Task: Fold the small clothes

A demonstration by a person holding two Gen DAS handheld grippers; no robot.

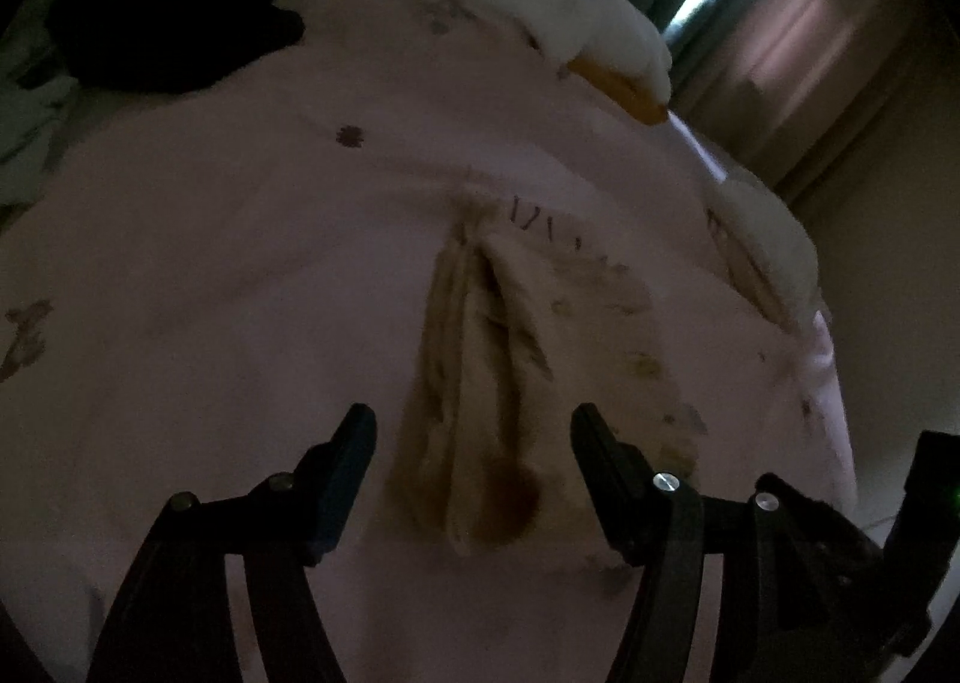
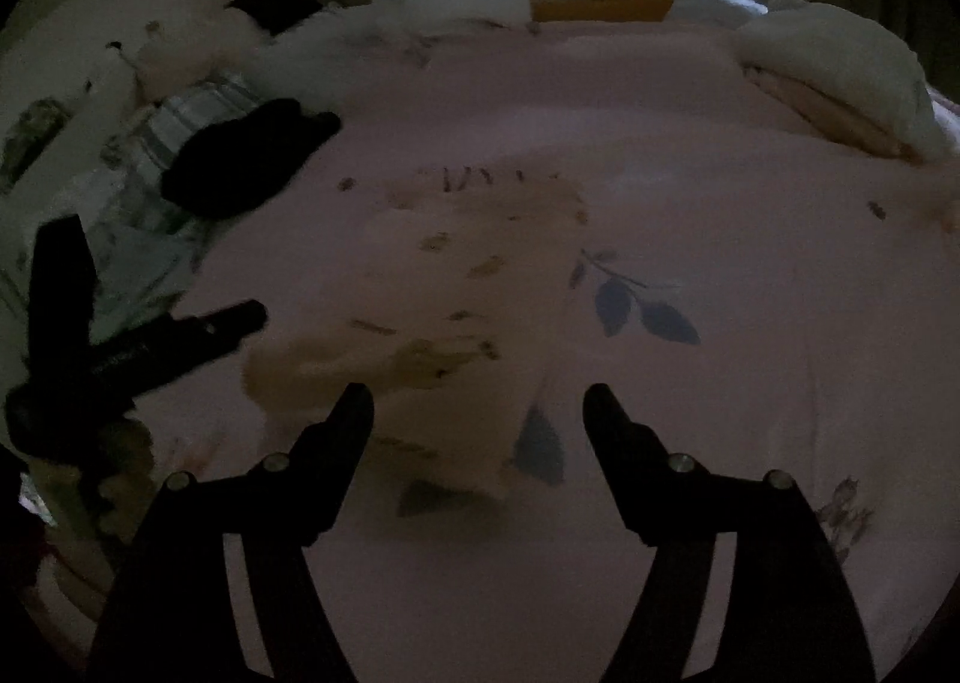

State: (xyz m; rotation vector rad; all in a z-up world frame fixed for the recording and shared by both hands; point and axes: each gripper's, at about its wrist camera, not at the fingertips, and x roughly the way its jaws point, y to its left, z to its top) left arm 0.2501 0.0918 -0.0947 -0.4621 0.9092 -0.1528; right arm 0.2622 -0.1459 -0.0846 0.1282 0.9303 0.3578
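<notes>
Both grippers, left (image 1: 474,431) and right (image 2: 477,407), are hovering wide open and empty; I am keeping them clear. Beige garment (image 2: 480,287) is lying folded on the bed (image 2: 750,323), likely ready for its next fold.

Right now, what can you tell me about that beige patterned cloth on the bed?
The beige cloth is a small, soft-looking garment printed with faint dark leaf-like marks. It lies folded on the pink bedsheet, one edge showing stacked layers. Nothing grips it: the left hand-held gripper and right hand-held gripper both hover open.
</notes>
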